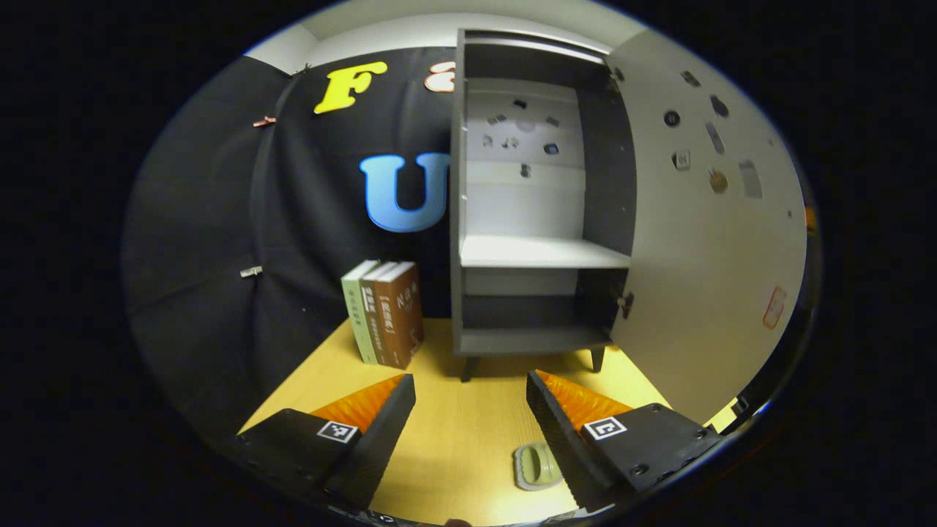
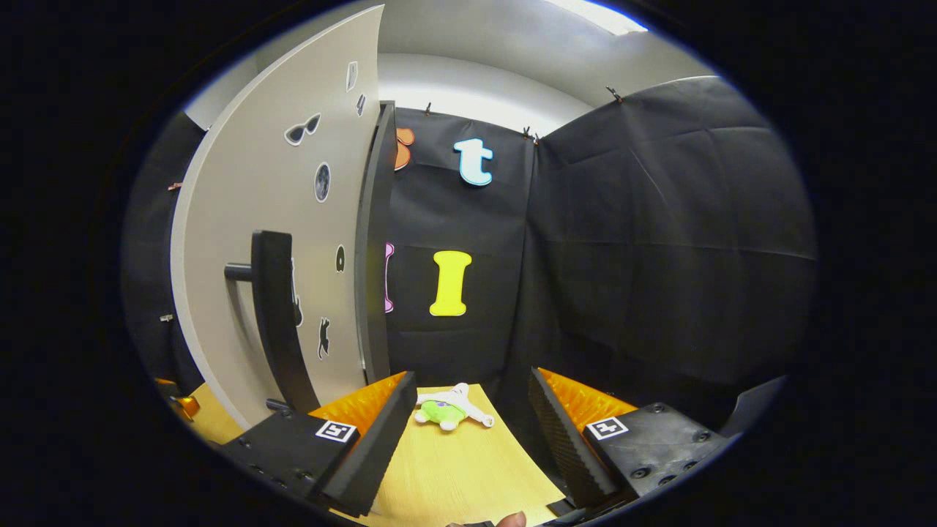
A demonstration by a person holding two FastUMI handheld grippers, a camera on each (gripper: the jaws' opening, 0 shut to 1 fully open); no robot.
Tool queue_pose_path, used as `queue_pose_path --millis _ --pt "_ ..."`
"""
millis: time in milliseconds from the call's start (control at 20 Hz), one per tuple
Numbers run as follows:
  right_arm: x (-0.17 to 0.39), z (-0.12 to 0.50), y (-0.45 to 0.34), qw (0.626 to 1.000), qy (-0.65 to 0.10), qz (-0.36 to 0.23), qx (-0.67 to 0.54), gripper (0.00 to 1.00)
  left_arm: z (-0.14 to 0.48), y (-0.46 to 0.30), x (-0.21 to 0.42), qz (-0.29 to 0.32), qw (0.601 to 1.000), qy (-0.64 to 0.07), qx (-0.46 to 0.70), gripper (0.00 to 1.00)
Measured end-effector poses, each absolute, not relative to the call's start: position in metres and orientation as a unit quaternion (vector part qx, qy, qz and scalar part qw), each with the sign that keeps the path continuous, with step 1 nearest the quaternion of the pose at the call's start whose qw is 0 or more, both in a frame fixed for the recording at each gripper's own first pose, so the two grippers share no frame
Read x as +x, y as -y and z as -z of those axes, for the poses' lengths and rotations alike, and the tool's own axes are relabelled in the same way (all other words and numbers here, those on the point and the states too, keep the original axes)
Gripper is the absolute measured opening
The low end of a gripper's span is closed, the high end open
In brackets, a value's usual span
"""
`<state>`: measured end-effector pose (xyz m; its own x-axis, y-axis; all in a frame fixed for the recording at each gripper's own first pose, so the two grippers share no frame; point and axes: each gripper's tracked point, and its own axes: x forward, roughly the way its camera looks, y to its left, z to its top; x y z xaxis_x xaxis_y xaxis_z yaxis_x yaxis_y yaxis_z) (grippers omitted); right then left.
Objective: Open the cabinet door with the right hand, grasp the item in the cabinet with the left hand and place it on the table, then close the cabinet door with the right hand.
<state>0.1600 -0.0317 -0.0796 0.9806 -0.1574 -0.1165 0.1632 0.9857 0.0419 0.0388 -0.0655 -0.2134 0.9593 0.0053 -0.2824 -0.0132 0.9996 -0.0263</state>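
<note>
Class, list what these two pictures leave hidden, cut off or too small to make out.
- Left gripper view: the small green item on the table is partly hidden behind the left claw, so what it is stays unclear.
- Left gripper view: the stickers on the cabinet's back wall are too small to identify.
- Right gripper view: the open cabinet door hides the cabinet's inside, and the right claw covers the door handle's lower end.
</note>
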Motion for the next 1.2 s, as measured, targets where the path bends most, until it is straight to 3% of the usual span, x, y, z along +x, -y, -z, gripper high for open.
queue_pose_path --millis 700,750,800,1200 --pt "0.141 0.035 0.004 0.992 -0.003 0.118 0.049 0.96 0.058 -0.06 0.007 -0.031 0.998 -0.051 -0.022 0.97" --pt "0.143 0.036 0.004 0.991 -0.005 0.121 0.05 0.92 0.052 -0.069 0.004 -0.036 0.998 -0.046 -0.008 0.97" --pt "0.142 0.036 0.004 0.991 -0.007 0.125 0.049 0.96 0.047 -0.076 0.002 -0.04 0.998 -0.04 0.002 0.98" --pt "0.14 0.037 -0.014 0.989 -0.007 0.135 0.055 0.96 0.054 -0.093 -0.005 -0.04 0.998 -0.046 0.007 0.97"
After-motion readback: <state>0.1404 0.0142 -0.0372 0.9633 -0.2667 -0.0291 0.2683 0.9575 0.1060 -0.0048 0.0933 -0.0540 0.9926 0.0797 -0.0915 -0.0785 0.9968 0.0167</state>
